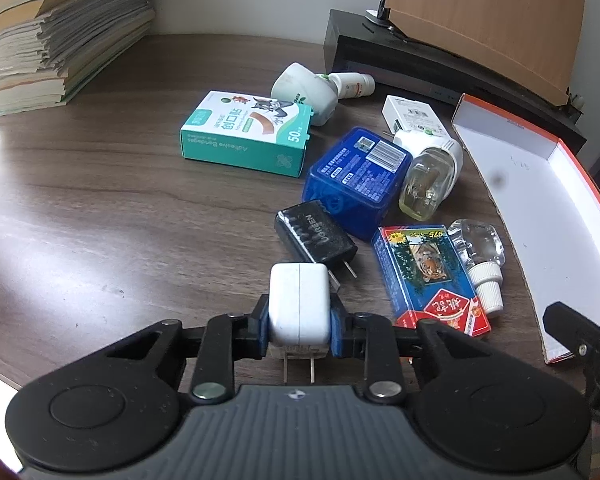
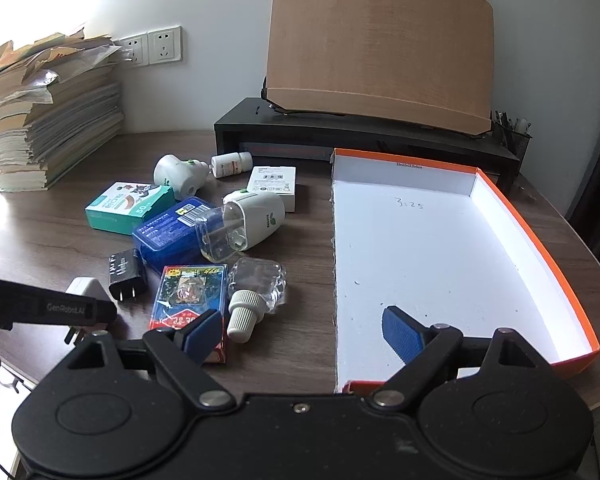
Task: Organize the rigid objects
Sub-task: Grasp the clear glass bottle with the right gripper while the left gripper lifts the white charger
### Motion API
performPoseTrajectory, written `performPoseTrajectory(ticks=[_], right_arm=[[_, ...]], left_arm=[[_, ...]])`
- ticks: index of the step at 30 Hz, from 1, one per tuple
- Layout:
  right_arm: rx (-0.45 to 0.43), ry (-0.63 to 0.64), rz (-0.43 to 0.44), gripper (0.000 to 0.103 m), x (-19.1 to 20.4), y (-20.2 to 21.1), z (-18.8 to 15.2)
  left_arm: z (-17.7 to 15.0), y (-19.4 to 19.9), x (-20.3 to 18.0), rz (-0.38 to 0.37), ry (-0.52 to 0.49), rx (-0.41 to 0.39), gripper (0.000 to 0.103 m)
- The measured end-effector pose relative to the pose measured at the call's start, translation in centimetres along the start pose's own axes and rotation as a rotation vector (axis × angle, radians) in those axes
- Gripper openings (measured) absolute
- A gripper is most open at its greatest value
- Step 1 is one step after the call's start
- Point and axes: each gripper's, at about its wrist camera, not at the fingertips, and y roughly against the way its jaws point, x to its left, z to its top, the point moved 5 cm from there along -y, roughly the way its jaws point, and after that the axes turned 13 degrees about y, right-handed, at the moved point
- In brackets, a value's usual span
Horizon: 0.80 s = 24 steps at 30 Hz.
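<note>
- Nearest my left camera, the left gripper (image 1: 299, 322) has its blue pads clamped on the sides of a white charger (image 1: 299, 307), prongs pointing back toward me, sitting on the wooden desk (image 1: 100, 208).
- Just beyond it lies a black charger (image 1: 315, 237); beside that are a playing card box (image 1: 428, 276) and a clear bottle with a white ribbed cap (image 1: 480, 258).
- Further back I see a blue plastic case (image 1: 358, 182), a teal bandage box (image 1: 246, 134) and a mosquito repellent plug-in (image 1: 430, 174).
- My right gripper (image 2: 300, 334) hovers with its fingers wide apart, nothing between them.
- The orange box lid (image 2: 532, 236) to the right has a bare white floor; I see nothing inside it.
</note>
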Motion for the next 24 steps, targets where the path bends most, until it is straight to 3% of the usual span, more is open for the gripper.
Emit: performPoseTrajectory(ticks=[4, 9, 14, 18, 21, 24], right_arm=[[0.020, -0.037, 0.061, 0.101, -0.3, -1.8, 0.8], [0.050, -0.007, 0.071, 0.099, 0.3, -4.2, 1.5], [0.086, -0.003, 0.083, 0.084, 0.9, -6.9, 1.6], [0.079, -0.048, 0.112, 0.080, 0.4, -8.2, 2.0], [0.111, -0.060, 0.132, 0.059, 0.1, -9.3, 2.0], [0.120, -0.065, 0.129, 0.058, -0.2, -9.6, 1.7]], left_arm=[[0.2, 0.3, 0.5, 0.000, 0.005, -0.006, 0.029], [0.2, 0.5, 0.6, -0.008, -0.002, -0.006, 0.029], [0.3, 0.7, 0.7, -0.012, -0.010, -0.008, 0.029], [0.4, 0.7, 0.6, -0.013, -0.020, -0.010, 0.029], [0.5, 0.7, 0.5, -0.017, -0.023, -0.008, 0.029], [0.7, 0.6, 0.4, -0.019, -0.025, -0.010, 0.029]])
